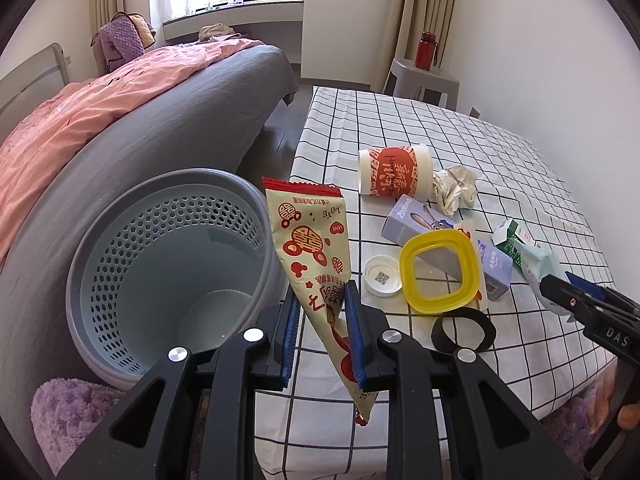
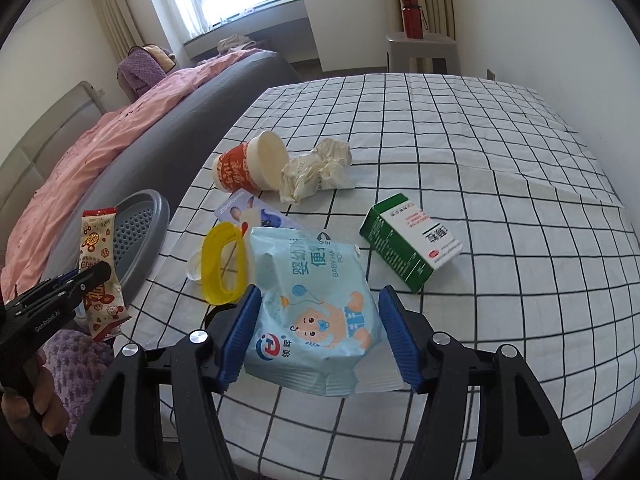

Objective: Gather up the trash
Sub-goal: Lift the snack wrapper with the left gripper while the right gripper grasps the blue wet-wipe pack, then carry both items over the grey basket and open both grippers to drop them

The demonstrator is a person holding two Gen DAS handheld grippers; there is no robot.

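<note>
My left gripper (image 1: 323, 300) is shut on a cream and red snack wrapper (image 1: 310, 240), held upright by the rim of the grey perforated trash bin (image 1: 168, 276). The wrapper (image 2: 100, 268) and bin (image 2: 140, 236) also show in the right wrist view. My right gripper (image 2: 316, 304) has its jaws on both sides of a light blue baby wipes pack (image 2: 316, 312) on the checked table (image 2: 460, 152). More trash lies there: a red and white cup (image 2: 248, 168), crumpled paper (image 2: 316, 174), a green and white box (image 2: 412, 240), a yellow ring lid (image 2: 222, 264).
A bed with a pink quilt (image 1: 72, 120) and grey cover runs along the left, close behind the bin. A purple carton (image 1: 420, 224), a white cap (image 1: 382, 275) and a black ring (image 1: 463, 328) lie on the table. A red bottle (image 1: 426, 50) stands on a far stool.
</note>
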